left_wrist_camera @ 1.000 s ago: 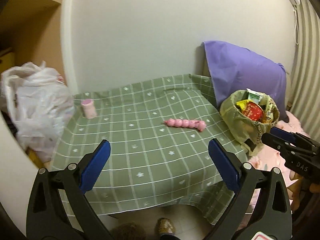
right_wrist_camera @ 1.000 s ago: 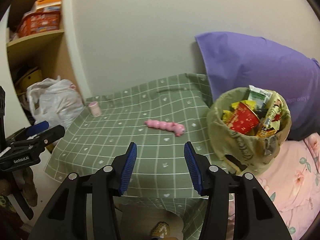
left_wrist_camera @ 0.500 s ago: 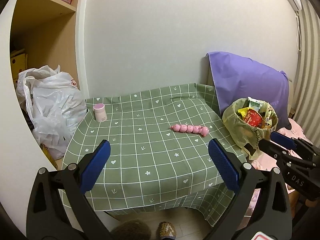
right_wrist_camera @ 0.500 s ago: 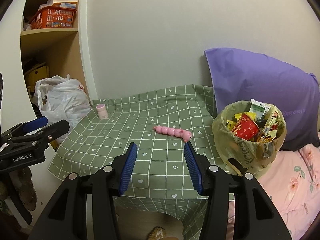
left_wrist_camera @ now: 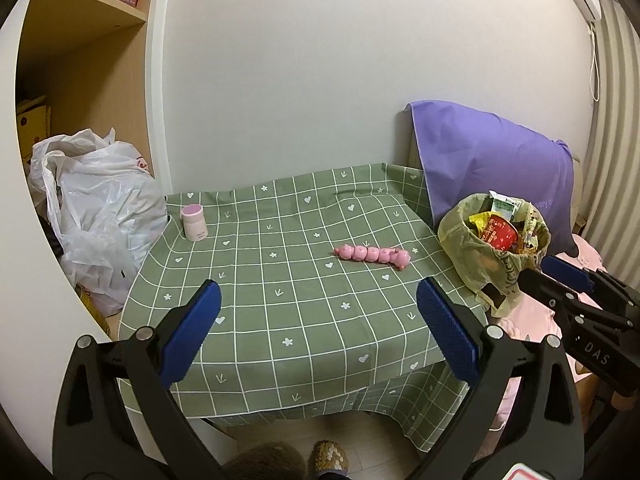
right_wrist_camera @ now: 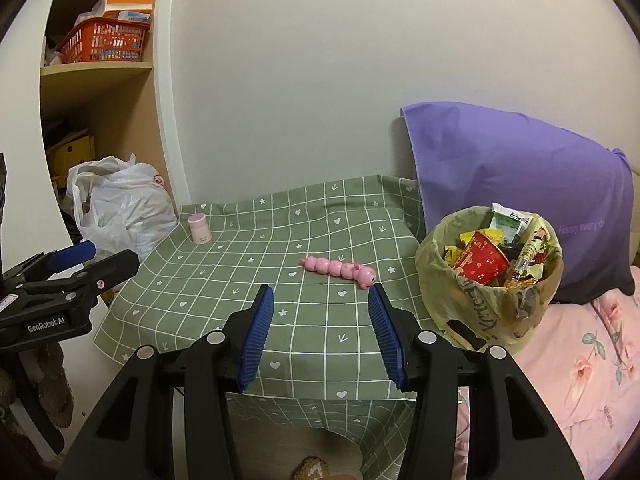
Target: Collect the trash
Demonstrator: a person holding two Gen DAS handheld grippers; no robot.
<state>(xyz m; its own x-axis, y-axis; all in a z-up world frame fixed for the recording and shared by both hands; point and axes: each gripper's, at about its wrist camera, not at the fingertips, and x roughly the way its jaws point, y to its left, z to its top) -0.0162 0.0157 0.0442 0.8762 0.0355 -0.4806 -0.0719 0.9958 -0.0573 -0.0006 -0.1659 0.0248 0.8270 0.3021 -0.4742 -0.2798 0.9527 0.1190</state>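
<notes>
Both claws hang empty with jaws spread at the bottom of their frames, the left gripper (left_wrist_camera: 318,330) wider than the right gripper (right_wrist_camera: 321,334). The overfull yellowish plastic trash bag (right_wrist_camera: 486,276) slumps at centre right, just beside the green checked tablecloth (right_wrist_camera: 256,272). A careless pinch could tip it, or grab the pink segmented caterpillar toy (right_wrist_camera: 340,270) or small pink-capped jar (right_wrist_camera: 199,229) as trash.

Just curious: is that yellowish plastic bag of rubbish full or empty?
Full: the yellowish plastic bag stands open, with wrappers and a red cup heaped to its rim.

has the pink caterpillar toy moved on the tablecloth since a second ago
No. The pink caterpillar toy lies on the same squares of the green tablecloth; only the cameras pulled back.
</notes>
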